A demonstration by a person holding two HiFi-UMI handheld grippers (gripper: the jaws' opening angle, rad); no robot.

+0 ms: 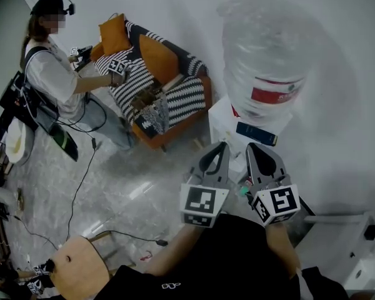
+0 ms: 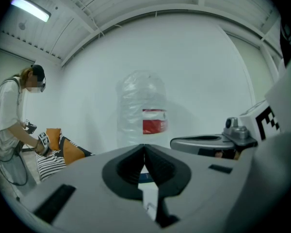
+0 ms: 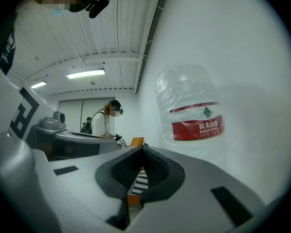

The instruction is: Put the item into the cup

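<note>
White walls and a big water bottle (image 1: 269, 55) fill my view. My left gripper (image 2: 144, 149) and right gripper (image 3: 143, 149) have jaws pressed together, holding nothing. I see no item or cup, so I can't judge its weight or where to grab it.

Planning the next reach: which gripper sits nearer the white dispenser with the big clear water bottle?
Probably the right gripper: the big clear water bottle looms larger in its view. Left gripper is likewise shut and empty.
</note>
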